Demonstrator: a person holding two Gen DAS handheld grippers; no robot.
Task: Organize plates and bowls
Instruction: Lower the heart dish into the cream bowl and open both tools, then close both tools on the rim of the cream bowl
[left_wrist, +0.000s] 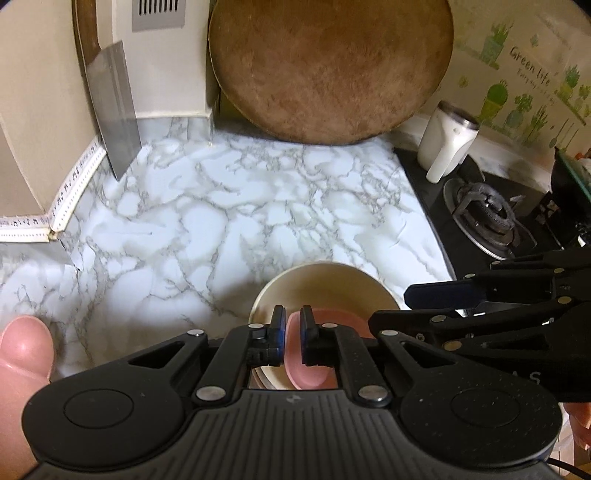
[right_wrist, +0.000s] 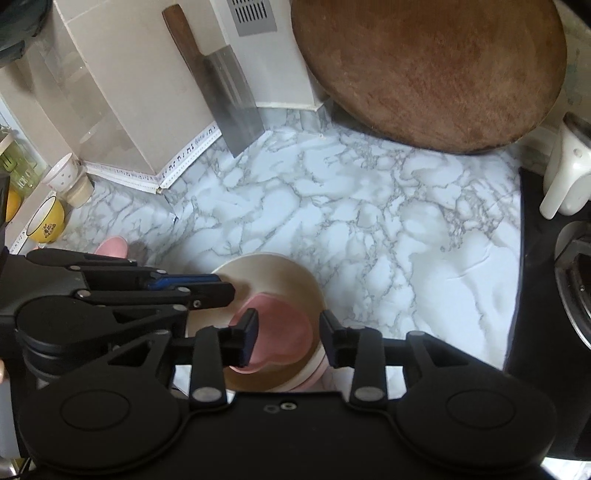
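A cream bowl (left_wrist: 325, 288) stands on the marble counter (left_wrist: 207, 206) near its front edge. A pink heart-shaped dish (right_wrist: 280, 325) lies inside the cream bowl (right_wrist: 266, 273). My left gripper (left_wrist: 293, 332) is shut on the pink dish's rim (left_wrist: 306, 369), over the bowl. My right gripper (right_wrist: 289, 338) is open, its fingers on either side of the pink dish just above the bowl. The right gripper's fingers (left_wrist: 443, 295) also reach in from the right in the left wrist view. The left gripper (right_wrist: 207, 288) reaches in from the left in the right wrist view.
A round wooden board (left_wrist: 332, 66) and a cleaver (left_wrist: 114, 110) lean on the back wall. A white mug (left_wrist: 447, 140) and a gas hob (left_wrist: 487, 218) are on the right. A yellow bowl (right_wrist: 48, 221), a white cup (right_wrist: 66, 177) and another pink dish (right_wrist: 112, 247) sit on the left.
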